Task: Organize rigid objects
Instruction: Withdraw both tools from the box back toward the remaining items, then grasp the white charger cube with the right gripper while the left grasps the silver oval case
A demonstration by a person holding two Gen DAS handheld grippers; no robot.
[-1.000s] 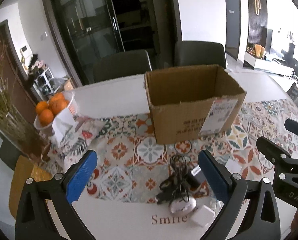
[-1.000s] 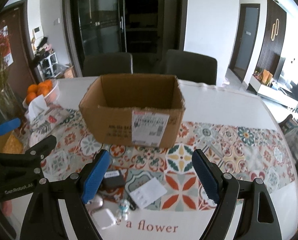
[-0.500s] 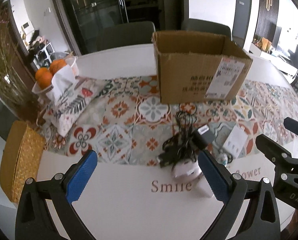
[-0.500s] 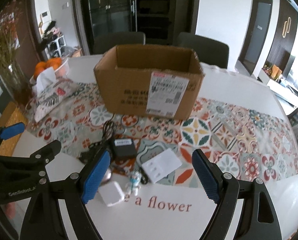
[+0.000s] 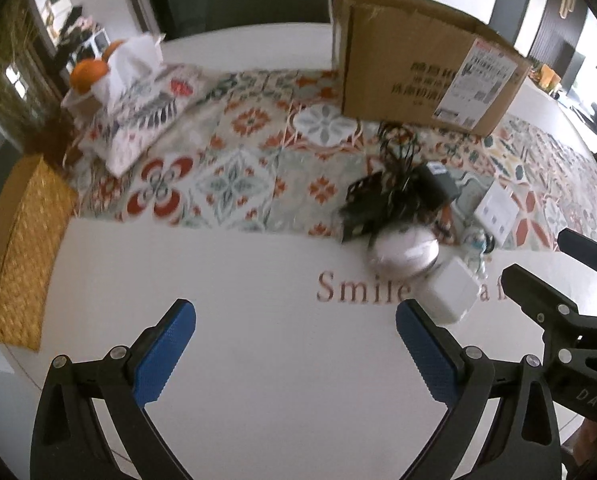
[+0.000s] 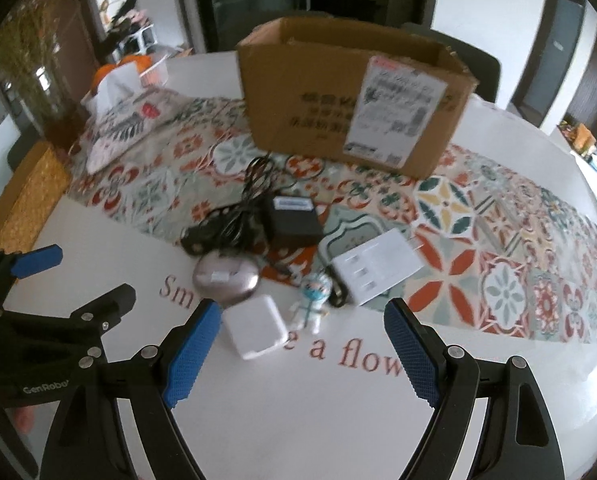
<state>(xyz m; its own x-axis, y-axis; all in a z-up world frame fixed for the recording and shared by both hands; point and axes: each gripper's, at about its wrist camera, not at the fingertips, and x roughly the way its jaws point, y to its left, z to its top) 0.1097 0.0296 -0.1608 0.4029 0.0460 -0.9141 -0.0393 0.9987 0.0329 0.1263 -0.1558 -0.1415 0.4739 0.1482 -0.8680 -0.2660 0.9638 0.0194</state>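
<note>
Both grippers have dropped closer to the table (image 6: 298,420) since the earlier frames. At twelve o'clock we note the cardboard box (image 6: 350,92); below it the black adapter (image 6: 292,220), white charger (image 6: 254,332) and figurine (image 6: 310,304). Left gripper (image 5: 296,354) and right gripper (image 6: 302,344): jaws apart, empty.

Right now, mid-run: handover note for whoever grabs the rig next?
Left gripper: open, empty, over bare table.
Right gripper: open, empty, just short of the white cube charger.
Loose items sit clustered in front of the cardboard box: black adapter with tangled cable, round silver case, small figurine, white multi-port charger.
Done: nothing has visibly gone into the box; its inside is hidden.
Left: pick each item, place in box.
</note>
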